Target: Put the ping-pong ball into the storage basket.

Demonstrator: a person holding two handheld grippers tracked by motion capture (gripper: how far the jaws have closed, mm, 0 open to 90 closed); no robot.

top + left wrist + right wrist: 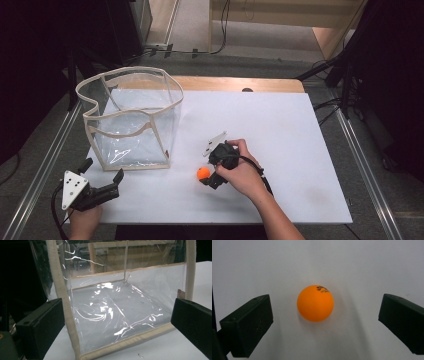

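An orange ping-pong ball [203,173] lies on the white tabletop [280,145], near the front centre. My right gripper [208,169] points down at it, open, one jaw on each side of the ball [315,303] with a gap to both. A clear plastic box-shaped bag with beige trim [131,119] stands open-topped at the left. My left gripper [103,170] is open at the front left corner, just short of the bag's near wall [112,315], and holds nothing. In the left gripper view the jaws frame the bag's bottom edge and its near left corner strip.
A wooden table edge [235,83] shows behind the white sheet. Metal rails [50,150] run along both sides of the table. Dark equipment and cables stand on the floor at the back and the right.
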